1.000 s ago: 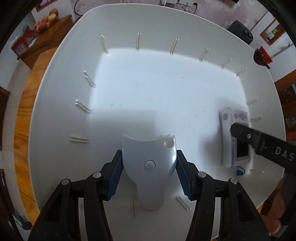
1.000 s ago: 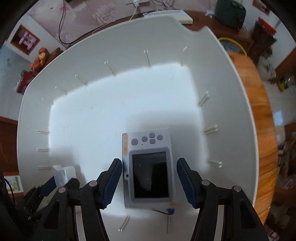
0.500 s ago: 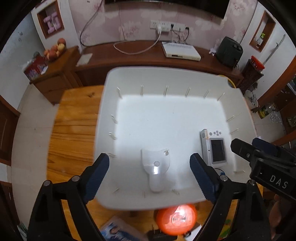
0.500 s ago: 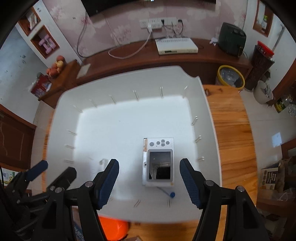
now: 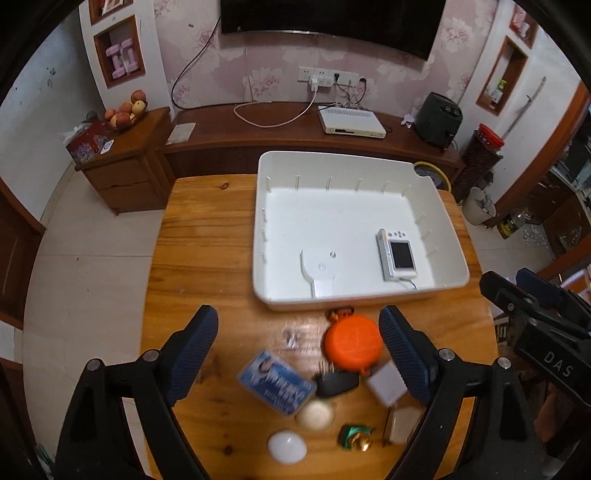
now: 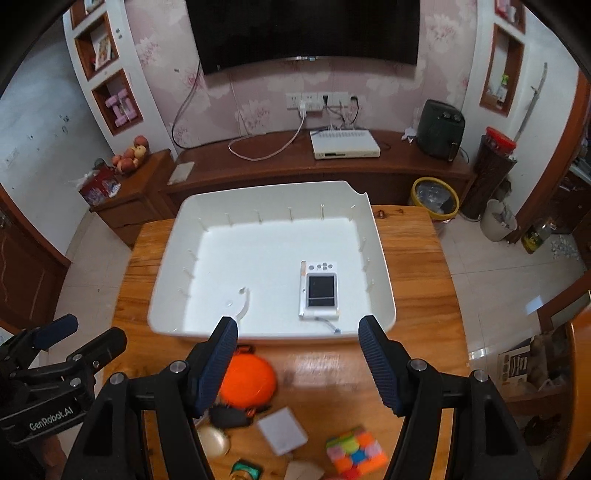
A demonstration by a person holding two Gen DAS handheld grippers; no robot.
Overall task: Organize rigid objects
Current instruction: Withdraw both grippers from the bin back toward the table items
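Left gripper (image 5: 297,354): spread wide, holding nothing, above the table clutter.
Right gripper (image 6: 297,363): spread wide, holding nothing.
Bin (image 5: 448,221): holds camera (image 5: 398,254) and white scoop (image 5: 317,264).
Risk: orange disc (image 5: 352,343), black fob (image 5: 336,382) and card (image 5: 275,382) lie crowded; jaws could nudge neighbours off the table (image 5: 207,240).

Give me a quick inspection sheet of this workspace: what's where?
Surface: wooden table, white plastic tray on it.
Job's things: small white camera and flat white plastic piece lying apart in the tray.
Clutter: orange round disc, blue card packet, multicoloured puzzle cube in front of the tray.
Grippers: left gripper and right gripper open, empty.
Cables: white cable on the sideboard.
Surroundings: wall television, fruit bowl.
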